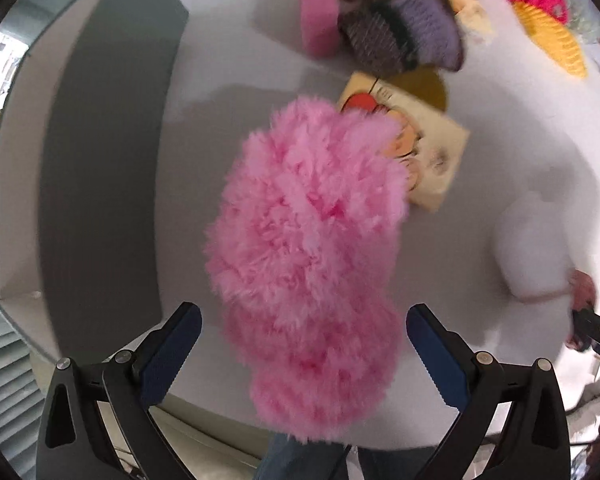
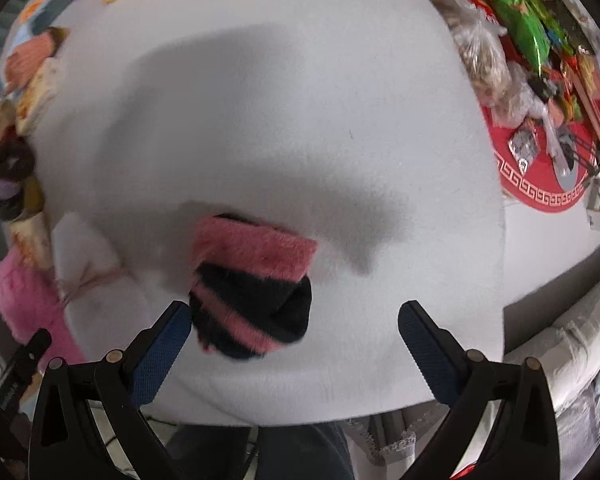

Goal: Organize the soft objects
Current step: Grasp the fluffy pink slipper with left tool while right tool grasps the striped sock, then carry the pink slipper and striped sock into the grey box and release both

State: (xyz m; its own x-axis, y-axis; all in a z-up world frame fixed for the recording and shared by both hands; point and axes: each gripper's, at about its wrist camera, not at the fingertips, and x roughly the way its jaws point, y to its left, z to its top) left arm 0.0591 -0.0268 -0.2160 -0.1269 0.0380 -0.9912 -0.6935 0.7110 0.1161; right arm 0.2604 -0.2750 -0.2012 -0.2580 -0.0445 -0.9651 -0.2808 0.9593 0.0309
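A fluffy pink plush piece [image 1: 304, 240] lies on the white table [image 1: 228, 60], its near end between the fingers of my left gripper [image 1: 304, 340], which stands wide open without touching it. A pink-and-black striped fuzzy sock [image 2: 256, 292] rests on the table just ahead of my right gripper [image 2: 296, 336], also wide open, with the sock close to its left finger [image 2: 164, 344]. A white soft item [image 1: 532, 248] lies between the two. The pink plush [image 2: 24, 296] shows at the left edge of the right wrist view.
A heap of soft things sits at the far side: a pink sponge [image 1: 318, 12], a purple knit [image 1: 424, 24], a yellow knit [image 1: 552, 40]. A cartoon-printed card [image 1: 432, 148] lies behind the plush. Off the table's right edge are a red rug [image 2: 540, 192] with toys and a grey sofa [image 2: 572, 344].
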